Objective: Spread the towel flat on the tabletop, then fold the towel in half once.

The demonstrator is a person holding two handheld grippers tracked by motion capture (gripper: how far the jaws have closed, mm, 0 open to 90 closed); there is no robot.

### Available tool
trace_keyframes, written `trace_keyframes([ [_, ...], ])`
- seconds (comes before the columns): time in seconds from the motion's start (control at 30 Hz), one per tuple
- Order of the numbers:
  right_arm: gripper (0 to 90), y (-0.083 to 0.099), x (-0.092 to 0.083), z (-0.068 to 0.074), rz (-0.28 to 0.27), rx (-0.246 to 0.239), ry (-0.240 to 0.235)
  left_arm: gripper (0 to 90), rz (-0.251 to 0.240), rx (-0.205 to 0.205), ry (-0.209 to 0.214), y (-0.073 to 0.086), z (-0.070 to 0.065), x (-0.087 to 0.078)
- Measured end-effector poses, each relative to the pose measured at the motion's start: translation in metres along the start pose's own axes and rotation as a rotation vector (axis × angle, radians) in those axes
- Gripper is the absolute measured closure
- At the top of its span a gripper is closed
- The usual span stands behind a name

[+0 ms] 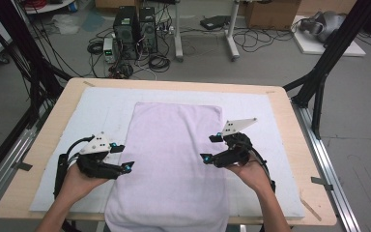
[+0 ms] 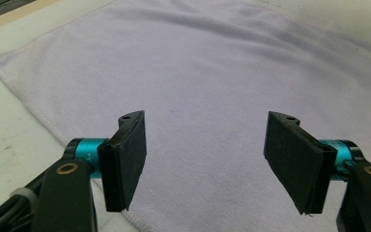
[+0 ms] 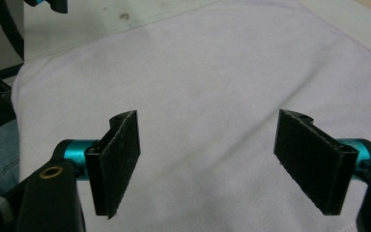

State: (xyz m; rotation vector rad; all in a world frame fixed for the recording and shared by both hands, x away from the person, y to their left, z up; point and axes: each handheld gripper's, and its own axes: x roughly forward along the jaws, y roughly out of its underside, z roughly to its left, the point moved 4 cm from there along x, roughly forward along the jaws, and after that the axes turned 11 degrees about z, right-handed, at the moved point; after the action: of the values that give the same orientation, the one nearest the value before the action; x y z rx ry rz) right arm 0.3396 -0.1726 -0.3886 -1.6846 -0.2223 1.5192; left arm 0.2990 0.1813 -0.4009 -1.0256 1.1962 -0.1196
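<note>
Leftmost, the left tool (image 1: 121,157) hovers over the towel's left long edge, toward the near side of the tabletop (image 1: 43,145), its black flat-faced jaws spread apart with nothing between them. In the left gripper view the pads (image 2: 125,159) are rectangular slabs with a fine, felt-like grain, mounted on teal metal stubs. The towel (image 1: 174,159) is a pale lilac, soft terry rectangle with a stitched hem, lying smooth and lengthwise down the middle of the tabletop; its far end stops short of the far edge and its near end droops over the near edge. Under it lies a white padded mat (image 1: 101,108) with a faintly stained surface, framed by the light wooden rim. On the right, the right tool (image 1: 212,148) is held over the towel's right long edge, its jaws likewise spread wide and empty, a grey three-cornered plate (image 1: 236,126) on top.
</note>
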Motion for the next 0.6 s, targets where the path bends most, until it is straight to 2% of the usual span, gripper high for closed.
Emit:
trace_keyframes([
  [0.17,24.2,0.004,-0.001,-0.001,0.012,0.001,0.007,32.2,0.001,0.001,-0.004,-0.002,0.002,0.001],
  [0.27,24.3,0.007,-0.004,-0.006,0.007,0.016,0.015,32.3,0.003,-0.013,-0.006,-0.005,0.009,0.002],
  [0.33,24.5,0.007,-0.005,-0.011,0.004,0.023,0.019,32.7,0.007,-0.012,-0.027,-0.009,0.014,0.003],
  [0.47,25.5,0.006,-0.006,-0.022,0.035,0.028,0.045,34.8,-0.001,-0.026,-0.093,-0.023,0.036,-0.001],
  [0.6,27.2,-0.001,-0.012,-0.04,0.045,0.046,0.08,37.1,-0.025,-0.04,-0.125,-0.04,0.062,-0.006],
])
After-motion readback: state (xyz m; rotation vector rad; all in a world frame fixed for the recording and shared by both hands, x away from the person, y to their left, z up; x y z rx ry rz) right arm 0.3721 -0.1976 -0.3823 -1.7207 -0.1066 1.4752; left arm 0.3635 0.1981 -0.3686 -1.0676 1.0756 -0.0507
